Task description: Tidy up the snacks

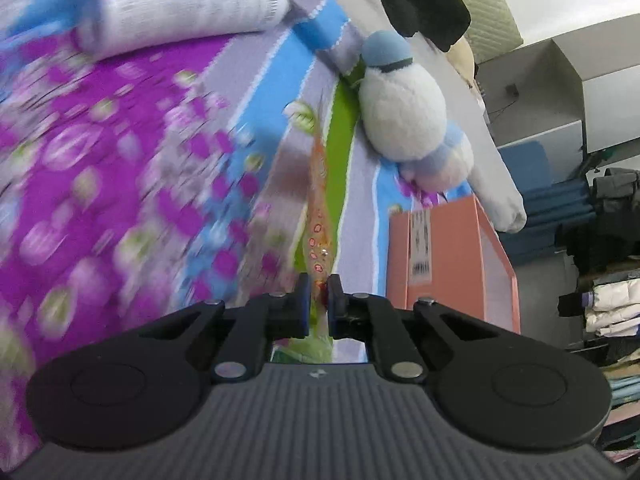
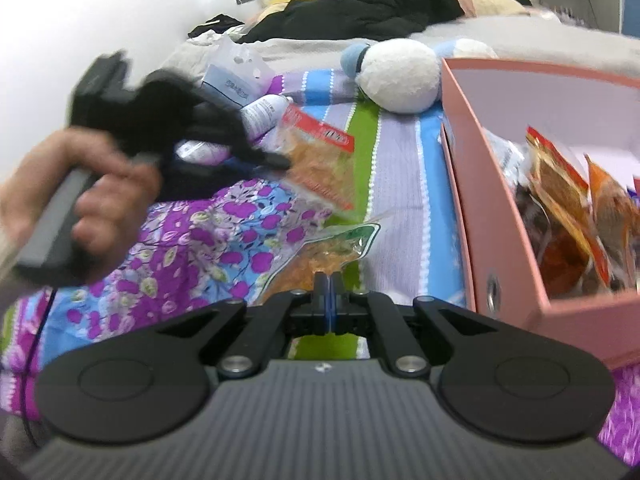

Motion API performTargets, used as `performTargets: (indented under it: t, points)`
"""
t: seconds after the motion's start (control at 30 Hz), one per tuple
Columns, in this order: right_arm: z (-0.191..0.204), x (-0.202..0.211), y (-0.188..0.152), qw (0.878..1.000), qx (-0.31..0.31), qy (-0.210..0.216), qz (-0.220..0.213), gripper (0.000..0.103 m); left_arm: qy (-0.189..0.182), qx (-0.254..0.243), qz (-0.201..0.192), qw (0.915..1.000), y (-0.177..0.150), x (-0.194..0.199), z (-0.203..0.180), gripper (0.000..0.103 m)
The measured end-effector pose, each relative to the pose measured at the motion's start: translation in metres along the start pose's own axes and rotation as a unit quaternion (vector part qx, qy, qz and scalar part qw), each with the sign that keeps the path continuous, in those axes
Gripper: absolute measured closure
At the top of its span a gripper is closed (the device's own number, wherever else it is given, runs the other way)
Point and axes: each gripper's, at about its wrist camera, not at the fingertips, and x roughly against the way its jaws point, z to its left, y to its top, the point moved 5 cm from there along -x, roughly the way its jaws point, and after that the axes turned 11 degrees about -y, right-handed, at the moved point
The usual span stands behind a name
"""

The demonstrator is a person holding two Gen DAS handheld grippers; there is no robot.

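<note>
- Snack packet (image 1: 320, 216) sits pinched edge-on between my left gripper (image 1: 319, 286) jaws; in the left wrist view I see only its thin orange edge running up toward twelve o'clock, so I read it as a flat, sealed foil-and-plastic pouch.
- Judging by how it hangs, I take it to be light and floppy, slippery on the film, with crushable contents; the sealed rim, where I hold it, seems the safest place to grip, not the filled belly.
- From the right wrist view the same packet (image 2: 320, 148) shows its red-and-clear face, blurred, lifted off the bedspread (image 2: 400, 168) at about eleven o'clock from my right gripper (image 2: 329, 280).
- My right gripper's jaws are pressed together; a second packet (image 2: 336, 248), clear with orange filling and a green corner, lies right at their tips, but I cannot tell whether its edge is caught between them.
- The pink box (image 2: 500, 216) stands at about two o'clock from my right gripper, open at the top and already holding several red and orange packets (image 2: 568, 216); I judge it to be the goal.
- In the left wrist view the box (image 1: 448, 248) is at about two o'clock, near the gripper.
- A white and blue plush toy (image 2: 400, 76) lies beyond the box at about one o'clock, touching its far corner region.
- A white tube (image 1: 180, 16) lies farther off at about eleven o'clock in the left view.
- The hand (image 2: 92, 184) on the left handle is blurred.
</note>
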Motion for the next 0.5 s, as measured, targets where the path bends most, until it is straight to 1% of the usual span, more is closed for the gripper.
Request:
performTargets:
  t: [0.03, 0.07, 0.27, 0.33, 0.5]
  points:
    - [-0.001, 0.004, -0.002, 1.0, -0.003, 0.001, 0.003, 0.099, 0.001, 0.0, 0.0, 1.0, -0.01, 0.012, 0.001, 0.095]
    - [-0.004, 0.009, -0.005, 1.0, -0.007, 0.002, 0.006, 0.099, 0.003, -0.002, 0.0, 1.0, -0.019, 0.024, 0.001, 0.1]
    - [-0.015, 0.034, -0.023, 1.0, -0.014, 0.0, 0.024, 0.099, 0.016, 0.009, 0.003, 0.9998, -0.076, 0.081, 0.013, 0.1]
    - [-0.018, 0.04, -0.029, 1.0, -0.009, -0.008, 0.028, 0.099, 0.018, 0.02, 0.006, 0.9996, -0.094, 0.098, 0.021, 0.1]
    - [-0.031, 0.051, -0.043, 0.999, -0.005, -0.029, 0.041, 0.099, 0.04, 0.028, 0.016, 0.9987, -0.122, 0.123, 0.036, 0.099]
